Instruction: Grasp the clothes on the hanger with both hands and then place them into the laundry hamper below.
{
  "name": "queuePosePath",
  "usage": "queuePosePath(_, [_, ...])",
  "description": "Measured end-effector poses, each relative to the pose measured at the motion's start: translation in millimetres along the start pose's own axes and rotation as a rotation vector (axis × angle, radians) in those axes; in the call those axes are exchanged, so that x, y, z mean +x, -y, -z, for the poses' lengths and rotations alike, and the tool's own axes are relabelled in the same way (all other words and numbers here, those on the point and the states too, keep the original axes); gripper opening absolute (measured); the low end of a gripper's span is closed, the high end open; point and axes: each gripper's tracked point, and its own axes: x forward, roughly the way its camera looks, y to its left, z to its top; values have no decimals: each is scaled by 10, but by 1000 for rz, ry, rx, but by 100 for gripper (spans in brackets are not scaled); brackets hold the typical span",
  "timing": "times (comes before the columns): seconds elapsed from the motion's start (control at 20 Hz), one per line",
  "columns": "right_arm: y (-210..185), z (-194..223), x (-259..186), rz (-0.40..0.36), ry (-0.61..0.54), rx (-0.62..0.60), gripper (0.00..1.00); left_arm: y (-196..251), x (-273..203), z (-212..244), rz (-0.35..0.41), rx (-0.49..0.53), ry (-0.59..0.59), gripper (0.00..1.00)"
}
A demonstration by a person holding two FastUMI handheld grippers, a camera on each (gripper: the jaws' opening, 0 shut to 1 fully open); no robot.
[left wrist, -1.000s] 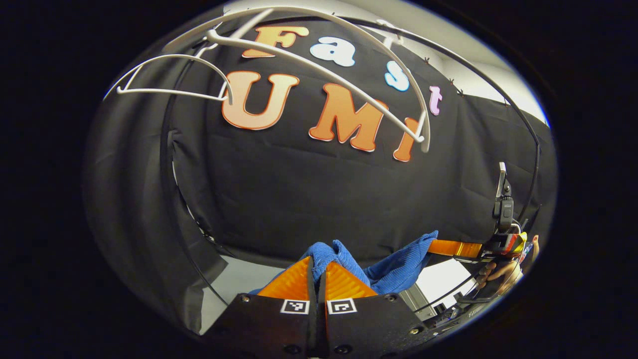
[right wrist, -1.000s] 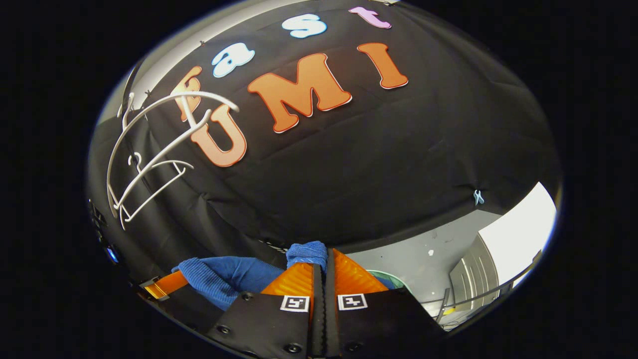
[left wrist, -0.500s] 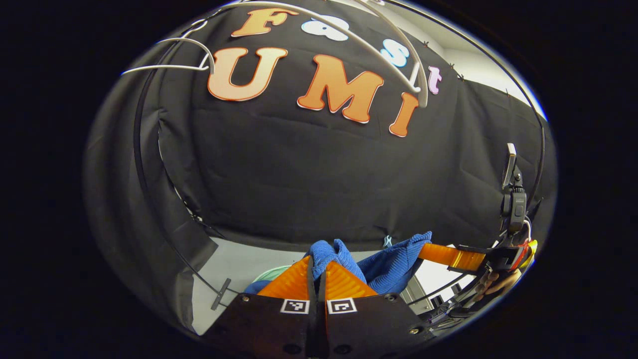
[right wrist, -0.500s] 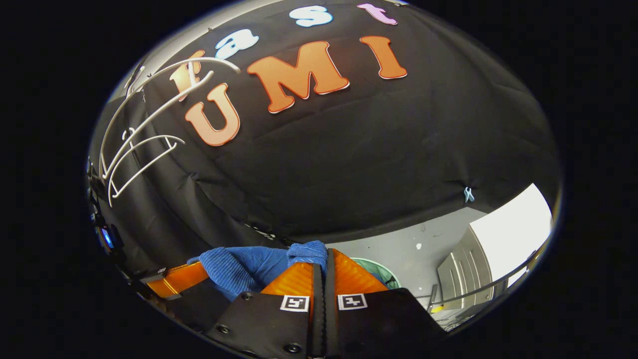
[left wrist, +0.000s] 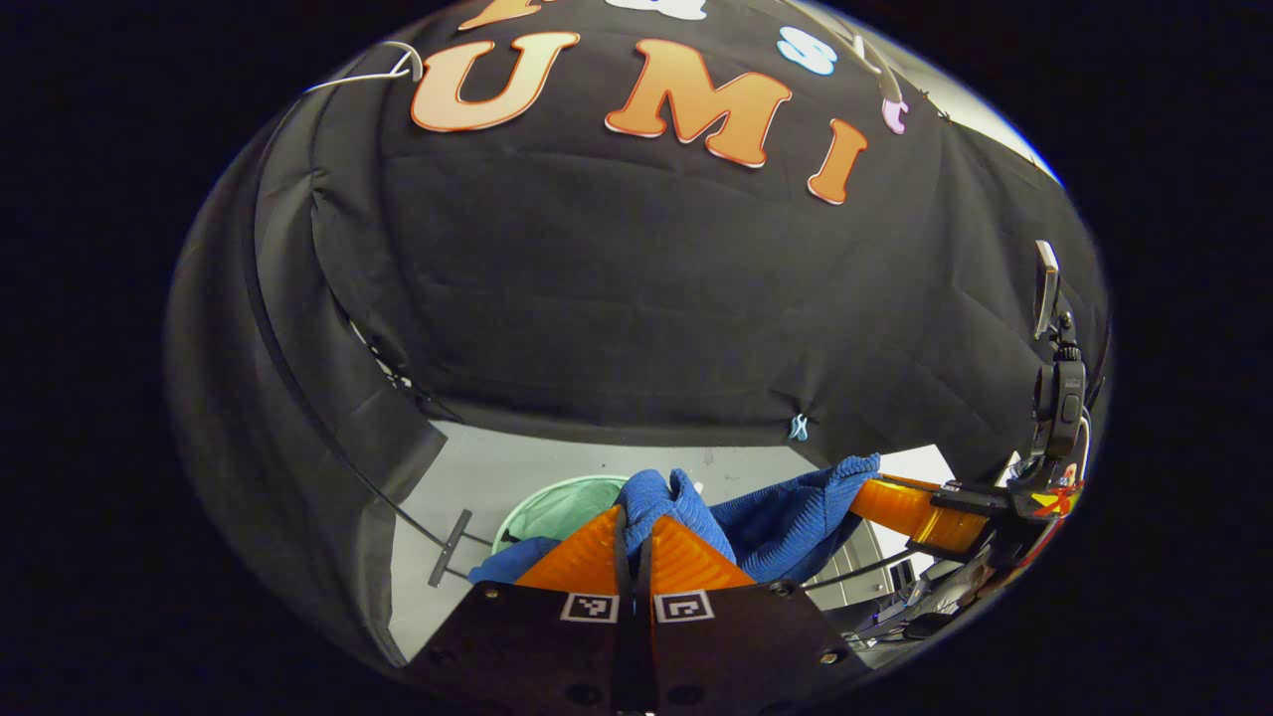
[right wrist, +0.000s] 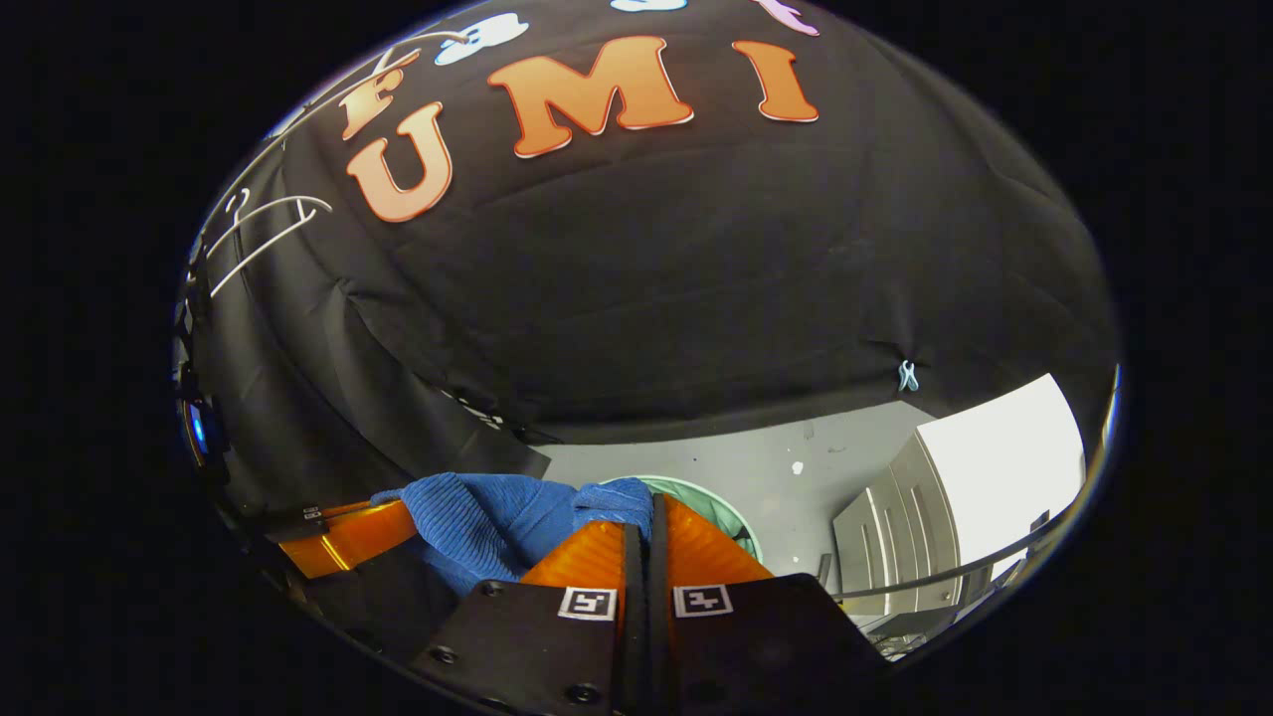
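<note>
A blue ribbed garment [left wrist: 786, 522] hangs stretched between my two grippers, off the hangers. My left gripper [left wrist: 636, 532] is shut on one bunched end of it, and the other gripper's orange fingers [left wrist: 900, 502] pinch the far end at the right. In the right gripper view my right gripper [right wrist: 644, 527] is shut on the garment [right wrist: 487, 517], and the left gripper's orange fingers [right wrist: 343, 537] hold the other end at the left. The pale green laundry hamper [left wrist: 557, 507] stands on the floor below, its rim [right wrist: 721, 502] just beyond my fingers. White hangers [right wrist: 264, 224] hang high up.
Grey floor [left wrist: 477, 477] lies under the black cloth wall. A thin black rack pole [left wrist: 298, 388] curves down at the left. A grey metal cabinet [right wrist: 900, 532] stands at the right. A small pale clip [left wrist: 798, 428] pins the cloth's lower edge.
Both grippers have come down with the garment. The hangers have slid up toward the top edge, and the floor and green hamper have come into view below.
</note>
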Motion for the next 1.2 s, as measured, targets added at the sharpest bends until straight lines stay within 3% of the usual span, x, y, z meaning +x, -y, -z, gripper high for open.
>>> queuePosePath(0.3, [101,458,367,42,-118,-21,8,-242,421,433,-43,-10,-145,0])
queuePosePath(0.8, [320,1133,660,120,-272,-40,8,-502,608,984,-123,4,-340,0])
queuePosePath(1.0, [299,1124,603,116,-269,-21,15,-507,551,1182,-117,10,-393,15])
queuePosePath(1.05, [298,1094,590,119,-263,-27,25,-548,525,1198,-132,13,-391,19])
queuePosePath(1.1, [288,1056,562,120,-257,-33,22,-536,516,1167,-130,6,-389,24])
queuePosePath(1.15, [283,1036,543,125,-252,-37,31,-543,493,1168,-132,-1,-388,34])
queuePosePath(1.2, [253,1035,524,114,-251,-33,30,-551,468,1157,-135,-3,-385,51])
